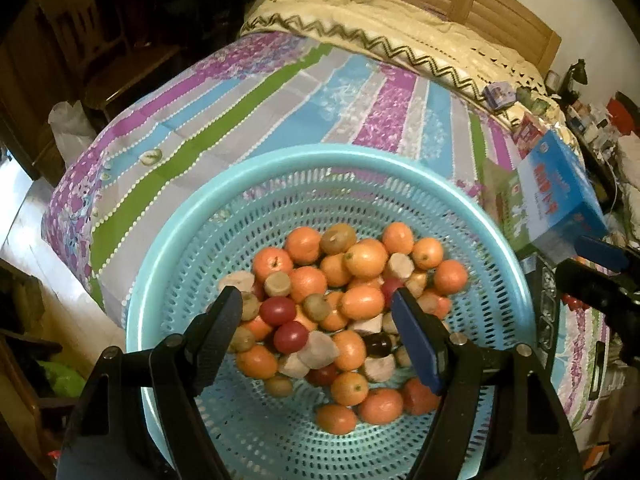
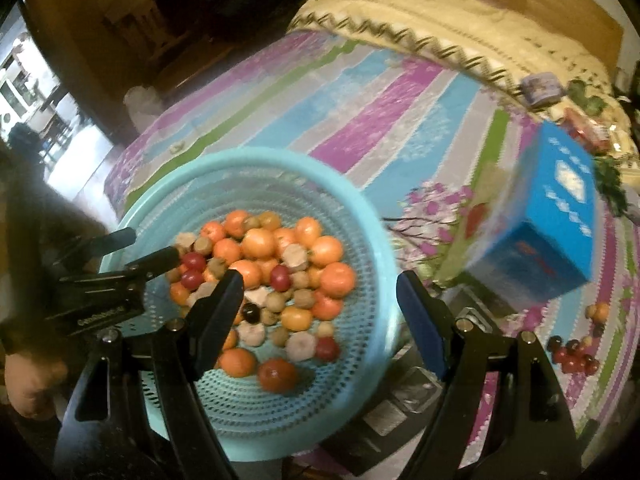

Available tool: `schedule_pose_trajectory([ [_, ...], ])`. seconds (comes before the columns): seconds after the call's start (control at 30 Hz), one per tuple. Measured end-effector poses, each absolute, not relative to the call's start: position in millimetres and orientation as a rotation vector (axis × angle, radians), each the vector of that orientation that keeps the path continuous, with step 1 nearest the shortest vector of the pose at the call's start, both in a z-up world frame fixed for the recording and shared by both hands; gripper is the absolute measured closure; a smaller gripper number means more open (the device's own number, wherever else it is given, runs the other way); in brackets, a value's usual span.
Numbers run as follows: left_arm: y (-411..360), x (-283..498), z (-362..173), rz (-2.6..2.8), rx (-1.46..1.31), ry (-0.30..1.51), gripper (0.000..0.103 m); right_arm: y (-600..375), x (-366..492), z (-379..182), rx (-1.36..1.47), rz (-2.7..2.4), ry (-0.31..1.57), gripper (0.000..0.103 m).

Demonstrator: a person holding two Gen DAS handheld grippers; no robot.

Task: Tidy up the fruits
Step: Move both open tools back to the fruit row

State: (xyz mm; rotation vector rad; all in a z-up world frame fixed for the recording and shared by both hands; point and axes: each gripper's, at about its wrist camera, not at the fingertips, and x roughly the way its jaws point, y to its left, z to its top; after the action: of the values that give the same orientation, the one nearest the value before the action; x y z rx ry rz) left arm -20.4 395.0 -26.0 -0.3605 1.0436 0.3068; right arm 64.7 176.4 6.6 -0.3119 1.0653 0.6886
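Note:
A turquoise perforated basket (image 1: 200, 240) (image 2: 372, 240) sits on the striped bedsheet and holds a pile of small fruits: orange kumquat-like ones (image 1: 364, 258) (image 2: 258, 242), red cherry tomatoes (image 1: 276, 310) (image 2: 191, 278), brownish round ones and pale cut pieces. My left gripper (image 1: 318, 306) is open and empty, hovering just above the pile. My right gripper (image 2: 320, 290) is open and empty over the basket's right rim. A small heap of red and orange fruits (image 2: 574, 354) lies on the sheet at right. A dark compartment tray (image 2: 412, 392) lies below the right gripper.
A blue carton (image 1: 560, 188) (image 2: 548, 216) stands right of the basket. A cream blanket (image 1: 400, 28) covers the far bed. Clutter lies along the right edge. The bed's edge drops to the floor at left.

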Motion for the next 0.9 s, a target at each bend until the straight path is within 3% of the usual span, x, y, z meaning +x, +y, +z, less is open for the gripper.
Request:
schedule_pose_trajectory([
  [0.3,356,-7,-4,0.265,-0.322,0.982,0.025,124,65,32,-0.271,0.564,0.932,0.024],
  [0.9,208,41,29,0.055,-0.165,0.890,0.025,-1,80,35,-0.139,0.384,0.897,0.024],
])
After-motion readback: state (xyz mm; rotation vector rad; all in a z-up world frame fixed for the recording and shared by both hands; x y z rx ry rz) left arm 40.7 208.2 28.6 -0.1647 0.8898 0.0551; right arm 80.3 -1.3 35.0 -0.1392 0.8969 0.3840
